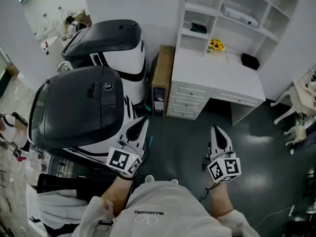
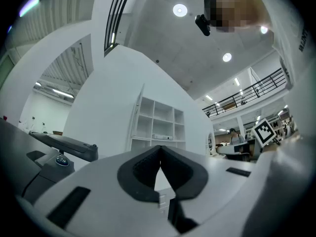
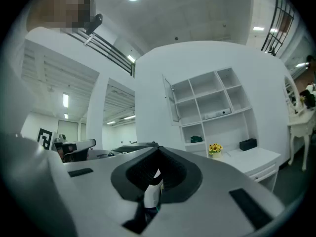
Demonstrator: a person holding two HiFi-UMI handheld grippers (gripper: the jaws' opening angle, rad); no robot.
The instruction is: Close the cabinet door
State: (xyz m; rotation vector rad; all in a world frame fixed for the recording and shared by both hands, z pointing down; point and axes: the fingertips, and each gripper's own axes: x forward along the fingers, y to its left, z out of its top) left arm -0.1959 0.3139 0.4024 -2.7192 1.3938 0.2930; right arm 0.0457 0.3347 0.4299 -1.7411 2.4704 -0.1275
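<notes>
- Two big white machines with black lids fill my left side: the nearer machine (image 1: 74, 107) is just beside my left tool, and the farther machine (image 1: 106, 43) stands behind it.
- The white bench (image 1: 232, 75) stands ahead and to the right on the dark floor (image 1: 182, 152), with drawers (image 1: 190, 102) under its left end.
- An open shelf unit (image 1: 237, 4) rises from the back edge of the bench.
- The cabinet door (image 3: 171, 100) hangs at the upper left corner of that shelf unit. It is swung out and standing ajar (the right gripper view shows it best), well apart from both tools.
- A flat cardboard box (image 1: 162, 78) leans upright between the farther machine and the left end of the bench.
- My left tool (image 1: 143, 123) is clenched, its jaws meeting at the tips with nothing between them. It is tilted a little upward.
- My right tool (image 1: 216, 130) is held level over the floor, short of the bench's front edge. Its jaws are also pressed together and it grips nothing (only background shows through the gap below the tips).
- A small black box (image 1: 250, 61) sits at the bench's back edge, towards the right corner.
- A bunch of yellow sunflowers (image 1: 216, 46) sits at the back edge, nearer the left corner.
</notes>
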